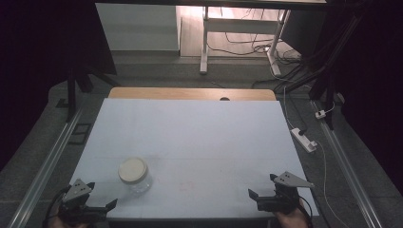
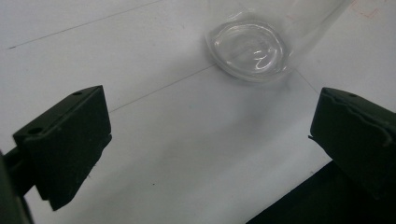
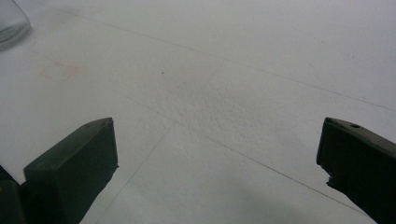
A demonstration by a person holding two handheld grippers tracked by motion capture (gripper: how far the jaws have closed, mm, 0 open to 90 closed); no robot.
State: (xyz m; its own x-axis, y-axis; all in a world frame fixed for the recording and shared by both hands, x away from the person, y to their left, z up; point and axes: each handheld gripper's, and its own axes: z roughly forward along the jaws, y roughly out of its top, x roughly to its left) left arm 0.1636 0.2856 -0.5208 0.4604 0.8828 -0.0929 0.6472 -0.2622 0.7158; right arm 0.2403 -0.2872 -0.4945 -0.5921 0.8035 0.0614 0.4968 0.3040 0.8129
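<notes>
A clear glass jar (image 1: 134, 175) with a cream lid stands upright on the white table (image 1: 190, 137), near its front left. Its base (image 2: 250, 49) appears ahead of my left gripper (image 2: 210, 140), whose black jaws are spread wide with nothing between them. In the high view my left gripper (image 1: 101, 197) sits at the table's front left corner, just left of and nearer than the jar. My right gripper (image 1: 263, 186) rests at the front right corner, open and holding nothing (image 3: 219, 163). A sliver of the jar (image 3: 11, 23) shows far off at the right gripper view's upper left.
A wooden strip (image 1: 190, 93) runs along the table's far edge. Metal rails (image 1: 47, 161) flank both sides. A power strip (image 1: 304, 139) and cables lie on the floor at the right. A white desk frame (image 1: 237, 33) stands beyond the table.
</notes>
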